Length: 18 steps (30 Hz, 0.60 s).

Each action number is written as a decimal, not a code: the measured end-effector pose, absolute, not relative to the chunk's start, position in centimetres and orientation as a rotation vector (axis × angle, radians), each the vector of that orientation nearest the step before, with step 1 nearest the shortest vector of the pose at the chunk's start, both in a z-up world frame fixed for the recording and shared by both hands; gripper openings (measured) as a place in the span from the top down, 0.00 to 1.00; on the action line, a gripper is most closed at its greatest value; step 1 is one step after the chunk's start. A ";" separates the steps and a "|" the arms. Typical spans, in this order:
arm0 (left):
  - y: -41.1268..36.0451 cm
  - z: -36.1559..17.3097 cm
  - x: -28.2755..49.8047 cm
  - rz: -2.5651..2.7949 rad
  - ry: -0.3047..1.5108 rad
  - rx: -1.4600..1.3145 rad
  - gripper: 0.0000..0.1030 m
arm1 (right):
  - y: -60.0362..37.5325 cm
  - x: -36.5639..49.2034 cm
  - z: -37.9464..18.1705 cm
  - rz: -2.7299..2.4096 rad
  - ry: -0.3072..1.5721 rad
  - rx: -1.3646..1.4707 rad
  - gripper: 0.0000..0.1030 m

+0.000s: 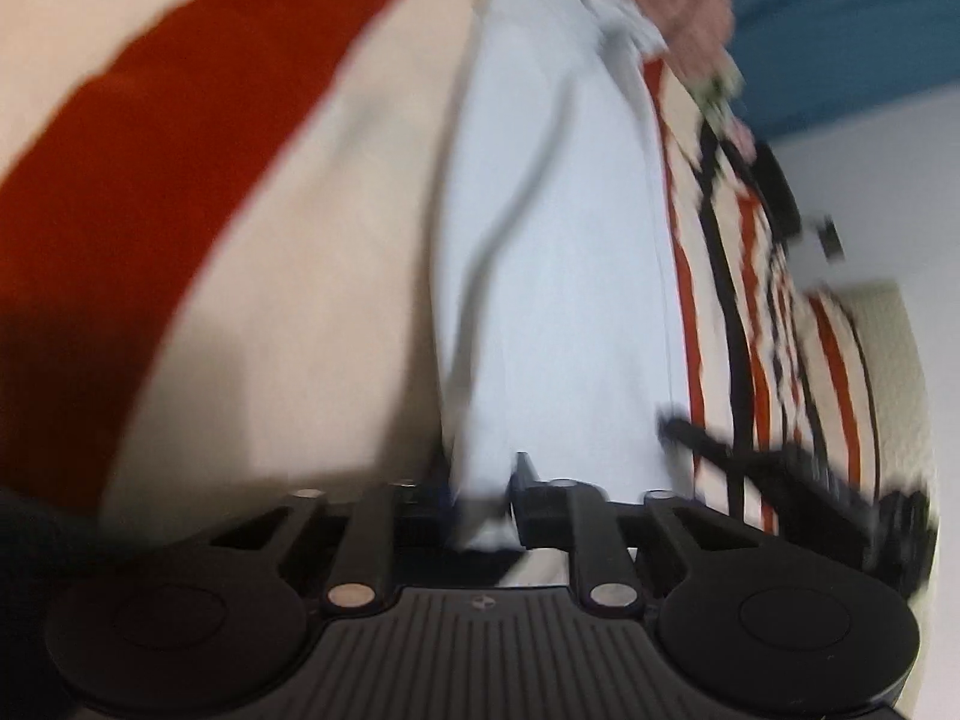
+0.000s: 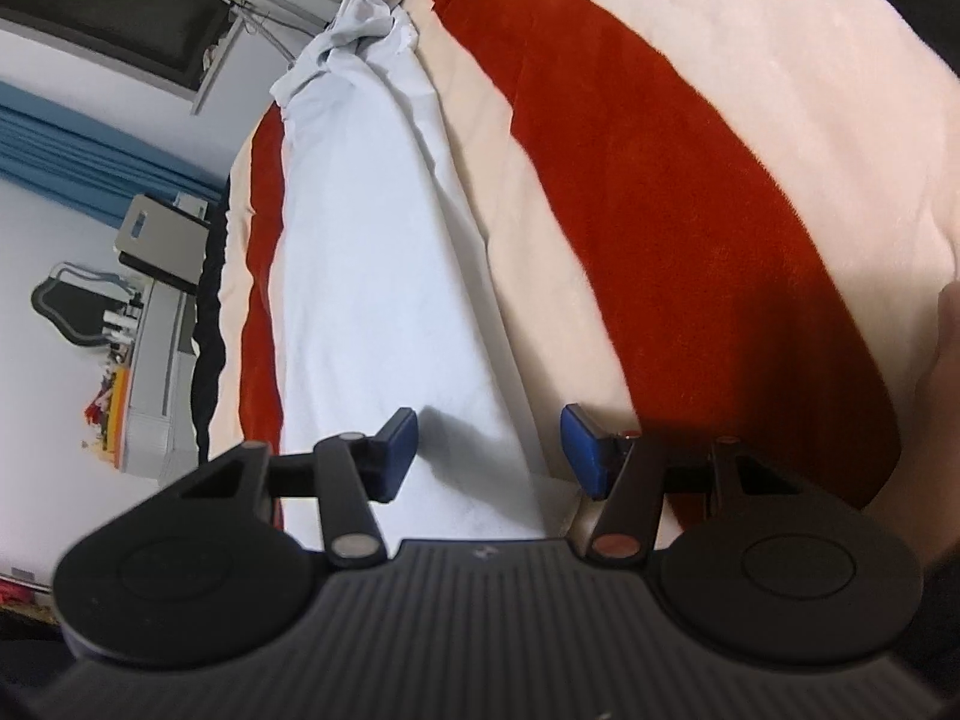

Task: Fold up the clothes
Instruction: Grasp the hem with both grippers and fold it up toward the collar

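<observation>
A long white garment (image 1: pixel 558 276) lies stretched out on a cream blanket with red stripes (image 1: pixel 180 180). My left gripper (image 1: pixel 480 510) is shut on the garment's near end, and the cloth is pinched between its black fingers. In the right wrist view the same white garment (image 2: pixel 372 276) runs away from me to a bunched far end (image 2: pixel 366 12). My right gripper (image 2: pixel 489 450) stands open low over the near end. Its blue pads (image 2: pixel 399 450) straddle the garment's right edge without pressing on it.
The blanket (image 2: pixel 660 180) spreads wide to the right of the garment. A blurred black shape (image 1: pixel 780 468), perhaps the other gripper, sits at the garment's right. Patterned pink cloth (image 1: pixel 690 18) lies beyond its far end. A grey cabinet (image 2: pixel 156 372) and a blue curtain (image 2: pixel 90 144) stand past the bed's edge.
</observation>
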<state>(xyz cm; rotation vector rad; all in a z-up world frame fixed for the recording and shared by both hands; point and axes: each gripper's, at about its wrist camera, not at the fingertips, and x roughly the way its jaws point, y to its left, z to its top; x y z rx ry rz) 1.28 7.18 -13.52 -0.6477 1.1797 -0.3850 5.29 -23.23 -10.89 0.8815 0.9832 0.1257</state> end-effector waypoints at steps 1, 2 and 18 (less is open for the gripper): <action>6.8 -13.4 0.7 -0.406 1.190 -0.628 0.95 | -23.1 5.2 -10.9 0.125 0.986 0.876 0.46; 6.8 -13.2 0.3 -0.423 1.183 -0.622 0.95 | -23.1 5.2 -10.8 0.124 0.987 0.872 0.46; 9.2 -13.4 1.9 -0.250 1.145 -0.785 0.52 | -21.5 5.0 -11.6 0.129 1.078 0.817 0.46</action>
